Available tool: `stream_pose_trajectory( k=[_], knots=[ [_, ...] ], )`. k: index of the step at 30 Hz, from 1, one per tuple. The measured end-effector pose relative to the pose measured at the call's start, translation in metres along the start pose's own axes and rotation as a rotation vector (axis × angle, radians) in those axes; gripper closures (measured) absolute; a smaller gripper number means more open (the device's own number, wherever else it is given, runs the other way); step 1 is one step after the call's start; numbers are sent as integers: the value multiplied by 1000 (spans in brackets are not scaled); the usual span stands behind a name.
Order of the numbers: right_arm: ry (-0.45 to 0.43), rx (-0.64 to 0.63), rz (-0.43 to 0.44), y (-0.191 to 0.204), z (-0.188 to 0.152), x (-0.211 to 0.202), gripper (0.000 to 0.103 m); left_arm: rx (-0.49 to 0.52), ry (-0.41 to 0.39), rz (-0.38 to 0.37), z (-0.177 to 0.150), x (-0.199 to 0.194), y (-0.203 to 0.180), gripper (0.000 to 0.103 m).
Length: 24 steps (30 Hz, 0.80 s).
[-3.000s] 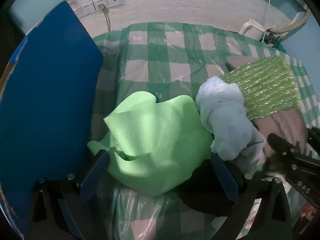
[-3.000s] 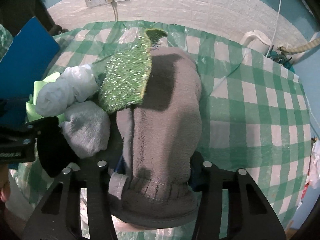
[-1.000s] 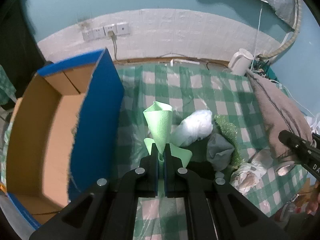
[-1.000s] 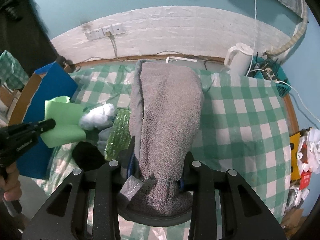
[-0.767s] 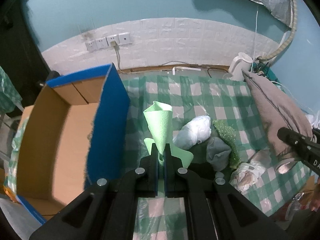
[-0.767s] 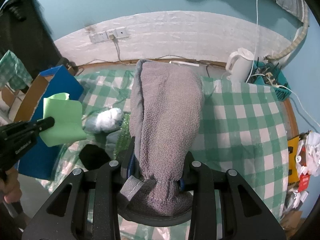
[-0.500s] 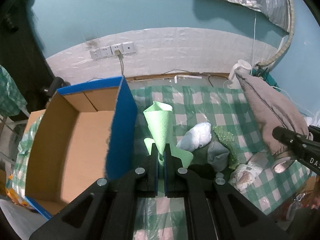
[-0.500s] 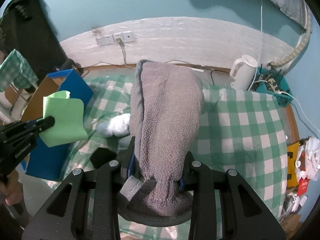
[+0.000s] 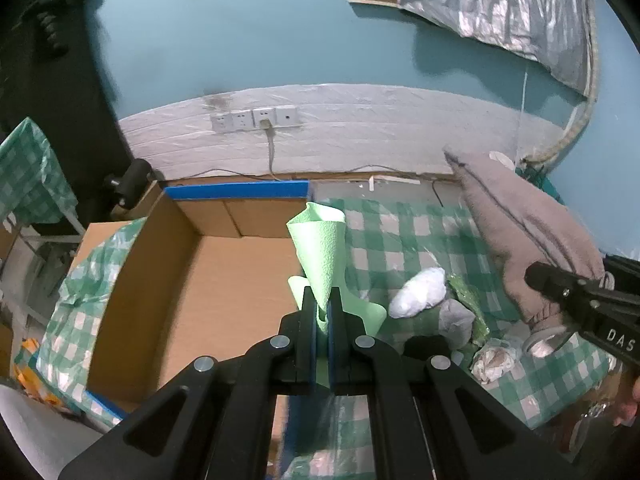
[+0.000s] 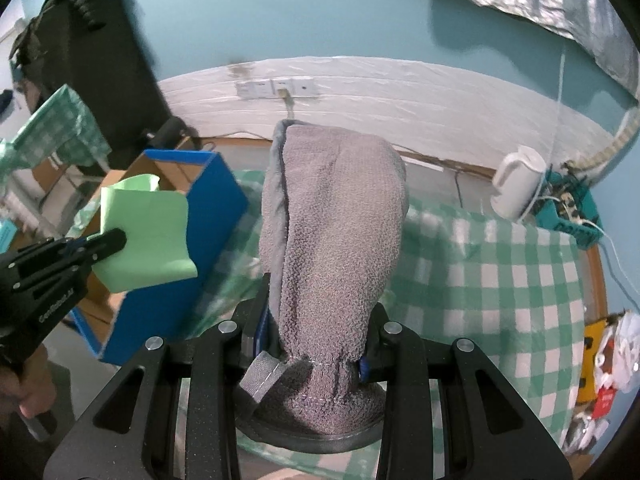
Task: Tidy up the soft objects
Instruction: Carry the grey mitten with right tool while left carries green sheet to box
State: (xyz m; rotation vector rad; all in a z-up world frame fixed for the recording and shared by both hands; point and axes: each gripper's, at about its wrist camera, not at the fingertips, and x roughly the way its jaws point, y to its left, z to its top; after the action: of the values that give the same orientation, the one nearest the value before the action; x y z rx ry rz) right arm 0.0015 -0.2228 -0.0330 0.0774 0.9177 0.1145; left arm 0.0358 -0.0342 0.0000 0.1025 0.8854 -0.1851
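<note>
My left gripper (image 9: 322,300) is shut on a light green cloth (image 9: 320,248) that stands up from its fingers, held over the right wall of an open cardboard box (image 9: 224,280) with blue outer sides. My right gripper (image 10: 316,312) is shut on a grey terry slipper (image 10: 336,216), held high above the green checked tablecloth (image 10: 500,280). The slipper (image 9: 516,232) and right gripper (image 9: 548,276) show at the right of the left wrist view. The green cloth (image 10: 144,228) and left gripper (image 10: 114,242) show at the left of the right wrist view, in front of the box (image 10: 192,208). A white bundle (image 9: 420,292), a grey bundle (image 9: 456,320), a glittery green piece (image 9: 468,292) and a black item (image 9: 428,348) lie on the table.
A crumpled plastic bag (image 9: 496,356) lies near the table's front edge. A white kettle (image 10: 518,184) and a teal basket of cables (image 10: 568,204) stand at the back right. Wall sockets (image 9: 256,118) with a cord sit behind the box. A hand (image 10: 28,384) holds the left gripper's handle.
Both grippers have risen and drawn back from the table, each keeping its hold. The box has come fully into the left wrist view and the soft items on the table look smaller.
</note>
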Motion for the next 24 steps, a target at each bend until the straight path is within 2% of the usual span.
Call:
stream_pose_trajectory(
  k=[10, 24],
  knots=[
    [0, -76, 53, 51, 18, 3, 71, -64, -33, 30, 2, -14, 41, 99],
    [29, -164, 137, 137, 48, 27, 71, -150, -22, 64, -6, -12, 96, 99]
  ],
)
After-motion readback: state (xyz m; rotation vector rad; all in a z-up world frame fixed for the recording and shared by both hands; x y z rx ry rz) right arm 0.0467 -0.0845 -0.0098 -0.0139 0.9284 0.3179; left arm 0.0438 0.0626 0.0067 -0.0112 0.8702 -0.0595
